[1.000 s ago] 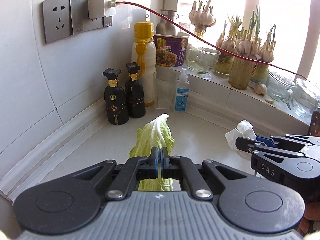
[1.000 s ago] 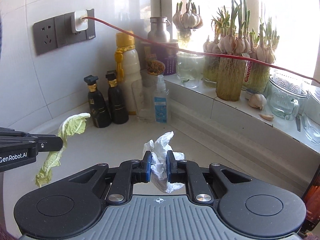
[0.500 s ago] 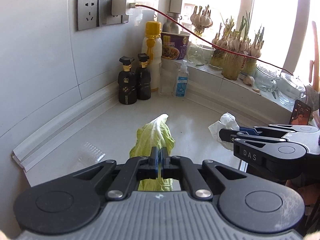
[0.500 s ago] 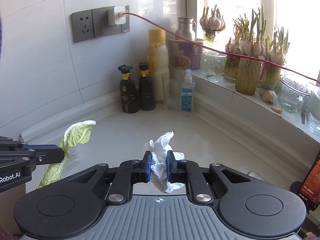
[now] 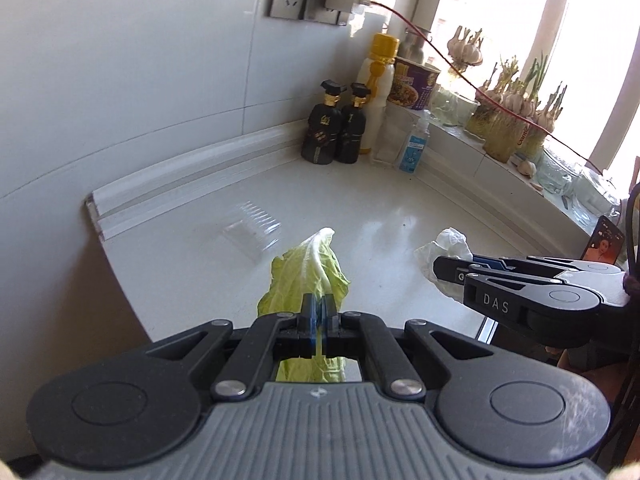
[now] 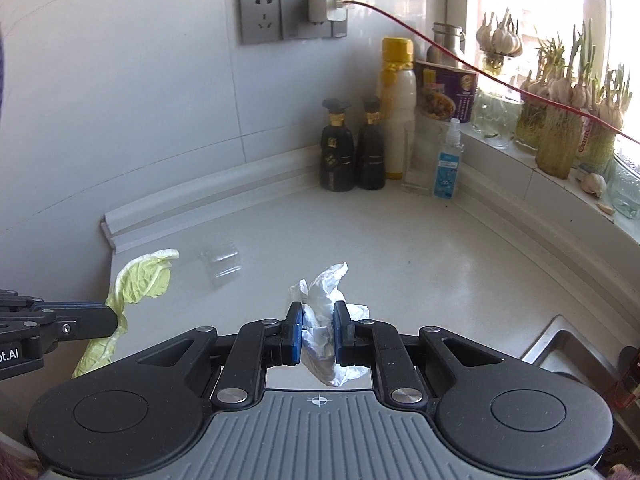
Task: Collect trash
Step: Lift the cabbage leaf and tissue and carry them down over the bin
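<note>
White glossy stone counter (image 6: 420, 264) in a kitchen corner.
A clear ribbed plastic lid (image 6: 221, 263) lies on it; two black gold-capped bottles (image 6: 354, 148) stand at the back.

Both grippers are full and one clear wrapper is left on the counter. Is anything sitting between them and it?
Nothing visible. The wrapper lies alone on bare counter, ahead of the left gripper holding the leaf and left of the right gripper holding the tissue. The bottles stand apart in the corner.
</note>
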Available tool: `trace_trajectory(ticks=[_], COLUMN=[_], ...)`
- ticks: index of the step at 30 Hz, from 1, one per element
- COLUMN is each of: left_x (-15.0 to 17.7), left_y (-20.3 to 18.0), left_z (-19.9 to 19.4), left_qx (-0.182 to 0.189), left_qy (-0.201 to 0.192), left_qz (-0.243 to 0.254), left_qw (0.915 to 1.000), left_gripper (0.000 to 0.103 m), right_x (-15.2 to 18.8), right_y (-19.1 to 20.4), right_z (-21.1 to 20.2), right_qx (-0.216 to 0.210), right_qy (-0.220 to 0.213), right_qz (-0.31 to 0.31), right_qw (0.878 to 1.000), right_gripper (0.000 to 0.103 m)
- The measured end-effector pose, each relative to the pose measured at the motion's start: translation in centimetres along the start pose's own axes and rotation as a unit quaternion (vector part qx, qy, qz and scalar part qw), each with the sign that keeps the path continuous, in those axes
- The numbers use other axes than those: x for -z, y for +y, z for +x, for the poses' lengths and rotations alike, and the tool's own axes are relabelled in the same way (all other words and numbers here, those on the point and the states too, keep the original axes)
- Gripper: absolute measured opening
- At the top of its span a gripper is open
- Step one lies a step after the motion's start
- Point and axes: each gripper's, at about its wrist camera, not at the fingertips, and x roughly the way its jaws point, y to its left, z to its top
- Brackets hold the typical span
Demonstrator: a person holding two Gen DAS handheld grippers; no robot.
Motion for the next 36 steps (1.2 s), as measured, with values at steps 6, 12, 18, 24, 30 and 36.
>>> trace_trajectory(ticks=[6, 12, 18, 24, 30, 36], left_x=[2.4, 4.1, 6.1, 8.9, 11.9, 14.2], left_y=[2.7, 5.0, 7.4, 10.7, 13.8, 16.6], left_z=[-1.2, -2.4, -3.5, -3.6, -3.4, -2.2], left_qx=[-0.021, -0.041, -0.061, -0.091, -0.117, -0.134], left_qy=[0.01, 0.013, 0.018, 0.036, 0.056, 0.077], left_qz=[-0.045, -0.086, -0.131, -0.19, -0.245, -0.281], left_qw=[0.9987, 0.9954, 0.9893, 0.9768, 0.9609, 0.9473], left_gripper=[0.002, 0.002, 0.002, 0.002, 0.002, 0.002], right_x=[0.9, 1.4, 1.4, 2.0, 3.4, 4.5], right_y=[2.9, 5.3, 7.6, 10.7, 14.2, 18.3], right_z=[0.5, 0.8, 0.9, 1.3, 2.4, 4.4], right_qx=[-0.031, -0.056, -0.081, -0.125, -0.18, -0.233], right_qy=[0.016, 0.027, 0.04, 0.059, 0.09, 0.127], right_qz=[-0.023, -0.042, -0.053, -0.075, -0.101, -0.134], right_qw=[0.999, 0.997, 0.995, 0.988, 0.974, 0.955], right_gripper=[0.013, 0.013, 0.014, 0.014, 0.016, 0.016])
